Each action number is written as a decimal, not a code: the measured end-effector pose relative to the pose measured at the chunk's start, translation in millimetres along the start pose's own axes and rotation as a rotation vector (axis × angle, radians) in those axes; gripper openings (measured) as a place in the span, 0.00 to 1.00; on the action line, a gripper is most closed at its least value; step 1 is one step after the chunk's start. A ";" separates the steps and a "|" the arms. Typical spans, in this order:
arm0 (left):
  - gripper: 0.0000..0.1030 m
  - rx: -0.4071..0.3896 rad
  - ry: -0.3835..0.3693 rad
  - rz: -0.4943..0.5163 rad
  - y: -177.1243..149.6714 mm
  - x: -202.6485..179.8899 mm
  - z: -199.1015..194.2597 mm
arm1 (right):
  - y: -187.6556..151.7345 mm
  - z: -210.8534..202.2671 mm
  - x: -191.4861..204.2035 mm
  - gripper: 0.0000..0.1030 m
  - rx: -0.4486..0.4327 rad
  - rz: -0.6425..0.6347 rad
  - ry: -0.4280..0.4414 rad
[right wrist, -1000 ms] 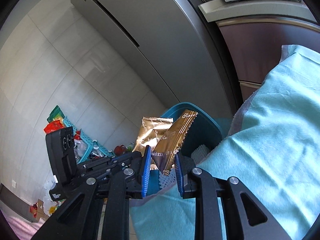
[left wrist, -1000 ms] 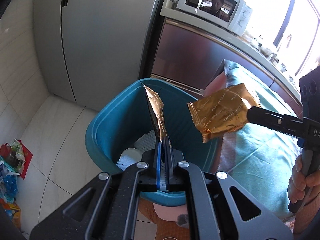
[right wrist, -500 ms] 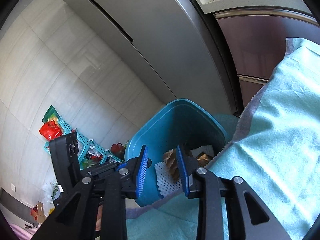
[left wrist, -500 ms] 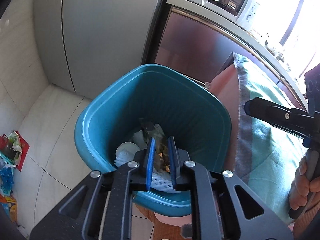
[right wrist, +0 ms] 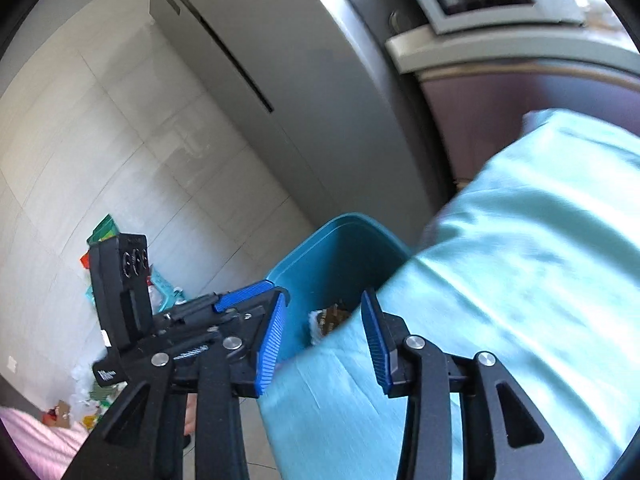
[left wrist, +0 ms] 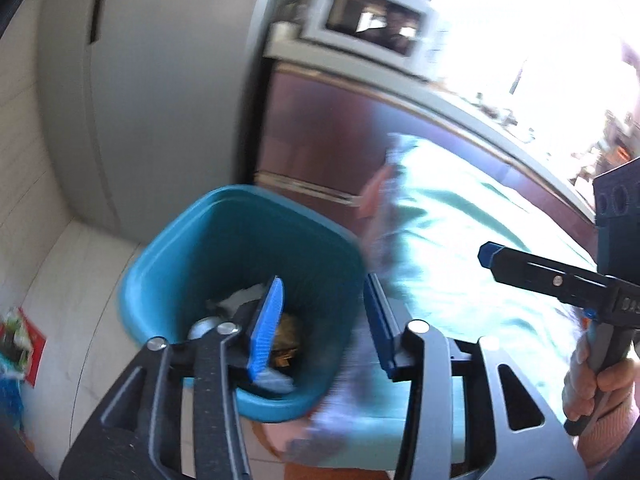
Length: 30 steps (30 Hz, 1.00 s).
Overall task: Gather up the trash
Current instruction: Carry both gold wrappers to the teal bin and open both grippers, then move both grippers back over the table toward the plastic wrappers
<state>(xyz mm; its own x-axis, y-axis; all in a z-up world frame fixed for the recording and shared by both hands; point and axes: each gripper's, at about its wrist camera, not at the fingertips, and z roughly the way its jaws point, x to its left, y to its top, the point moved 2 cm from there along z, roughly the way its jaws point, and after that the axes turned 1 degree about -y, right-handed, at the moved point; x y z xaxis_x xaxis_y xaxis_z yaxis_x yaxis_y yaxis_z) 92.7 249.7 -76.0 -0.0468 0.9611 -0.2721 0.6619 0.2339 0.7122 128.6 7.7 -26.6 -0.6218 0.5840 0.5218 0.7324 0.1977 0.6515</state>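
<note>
Though the frames are smeared with motion, the biggest thing I can make out is the tall grey refrigerator [left wrist: 160, 92], smooth and matte, standing on pale glossy floor tiles [right wrist: 100, 152]. Beside it runs a dark reddish-brown cabinet front [left wrist: 320, 136] with a white boxy microwave [left wrist: 372, 16] on the counter above. Next comes the soft, wrinkled teal cloth [right wrist: 520, 260] draped over the table, its edge lying just beside the bin. The teal plastic bin [left wrist: 172, 264] is a rounded-corner tub with a thick rolled rim and smooth walls; inside lie the crinkled gold foil wrappers [left wrist: 286, 340], next to white foam netting [right wrist: 316, 324] and white paper scraps, all at the bottom. My left gripper [left wrist: 320, 316] hangs over the bin's near rim, its ribbed blue pads [left wrist: 266, 328] spread apart after just opening, with nothing between them. My right gripper [right wrist: 324, 336] hangs at the cloth's edge by the bin, its jaws likewise just opened and parted, pinching nothing; in the left view my hand [left wrist: 596, 372] wraps its grey handle. Small colourful clutter [right wrist: 116, 240] sits by the far wall, too blurred to identify.
</note>
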 end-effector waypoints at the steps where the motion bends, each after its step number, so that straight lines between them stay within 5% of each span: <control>1: 0.40 -0.005 -0.020 0.032 0.6 -13.7 -1.2 | -2.5 -12.0 -3.1 0.38 -0.022 0.005 -0.012; 15: 0.42 0.075 -0.370 0.311 -12.9 -203.5 29.8 | -68.5 -196.7 -88.6 0.40 -0.283 0.186 -0.348; 23: 0.43 0.157 -0.464 0.444 -38.2 -303.6 58.3 | -110.0 -261.3 -137.0 0.40 -0.369 0.308 -0.507; 30: 0.43 0.165 -0.478 0.510 -29.0 -355.7 79.9 | -144.4 -300.3 -176.1 0.41 -0.425 0.447 -0.597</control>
<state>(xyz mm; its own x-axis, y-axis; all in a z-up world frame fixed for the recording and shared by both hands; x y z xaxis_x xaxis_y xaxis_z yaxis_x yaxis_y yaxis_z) 149.9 -110.7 -51.6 0.6064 0.7663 -0.2123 0.6202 -0.2887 0.7294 49.0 -360.1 -47.3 0.0382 0.8769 0.4792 0.6333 -0.3922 0.6672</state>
